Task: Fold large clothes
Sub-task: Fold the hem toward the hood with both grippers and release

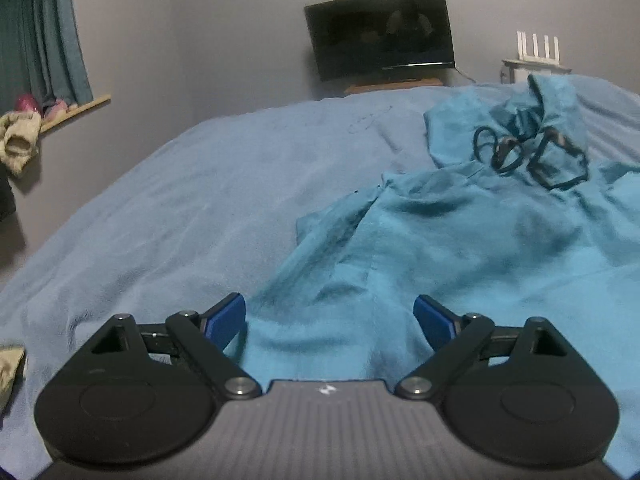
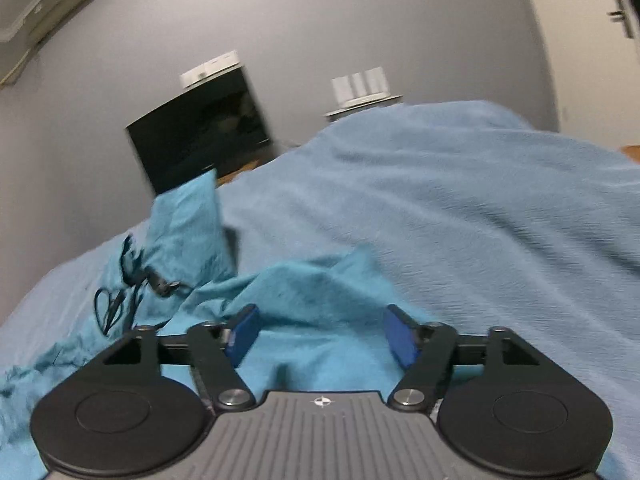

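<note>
Two grippers, left (image 1: 329, 318) and right (image 2: 320, 334), fingers spread wide over teal hoodie (image 1: 460, 240) on blue bedspread (image 1: 180, 200); hood at one o'clock.

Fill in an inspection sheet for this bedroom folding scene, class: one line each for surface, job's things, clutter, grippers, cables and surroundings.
Surface: bed covered by a light blue blanket, softly wrinkled.
Job's things: teal hoodie lying crumpled on the blanket, hood end farthest from the left wrist camera, dark drawstring looped on its chest.
Clutter: beige cloth at the bed's near left edge; another beige garment hanging by the window sill.
Grippers: left gripper open over the hoodie's lower part; right gripper open over hoodie fabric; neither holds anything.
Cables: one thin cable beside the television.
Surroundings: grey wall, dark television, white router, teal curtain.
</note>
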`<state>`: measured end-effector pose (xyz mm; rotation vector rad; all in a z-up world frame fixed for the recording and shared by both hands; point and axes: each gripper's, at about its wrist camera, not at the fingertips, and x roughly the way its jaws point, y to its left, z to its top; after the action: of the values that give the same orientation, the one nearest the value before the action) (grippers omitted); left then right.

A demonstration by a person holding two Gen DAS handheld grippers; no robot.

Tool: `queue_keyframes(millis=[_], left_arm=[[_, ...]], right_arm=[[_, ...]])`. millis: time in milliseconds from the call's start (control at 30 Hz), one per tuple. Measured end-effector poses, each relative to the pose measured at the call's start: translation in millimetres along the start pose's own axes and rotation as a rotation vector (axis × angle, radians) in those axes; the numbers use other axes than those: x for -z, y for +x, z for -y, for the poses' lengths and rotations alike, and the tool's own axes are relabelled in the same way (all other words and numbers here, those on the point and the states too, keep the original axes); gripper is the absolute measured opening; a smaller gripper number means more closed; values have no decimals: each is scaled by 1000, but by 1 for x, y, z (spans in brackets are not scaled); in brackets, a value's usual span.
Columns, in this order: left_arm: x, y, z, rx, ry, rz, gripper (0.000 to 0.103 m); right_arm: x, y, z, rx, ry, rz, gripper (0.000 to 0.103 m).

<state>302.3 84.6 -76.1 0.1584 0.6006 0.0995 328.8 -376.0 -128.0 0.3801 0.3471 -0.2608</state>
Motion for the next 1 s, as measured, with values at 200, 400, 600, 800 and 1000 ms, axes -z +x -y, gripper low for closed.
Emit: queue_keyframes(millis=[200, 400, 600, 800, 1000], left_arm=[[17, -42, -38, 86, -196, -87, 92], [53, -72, -68, 133, -332, -184, 92], [76, -95, -104, 282, -638, -252, 92], [81, -111, -90, 293, -563, -293, 92], [84, -104, -71, 333, -528, -340, 92]], right_arm=[[-12, -49, 55, 99, 200, -53, 84], [3, -86, 78, 153, 275, -153, 87], [28, -129, 79, 117, 336, -215, 87], [45, -169, 69, 109, 282, -250, 87], [57, -173, 59, 63, 317, -326, 87]])
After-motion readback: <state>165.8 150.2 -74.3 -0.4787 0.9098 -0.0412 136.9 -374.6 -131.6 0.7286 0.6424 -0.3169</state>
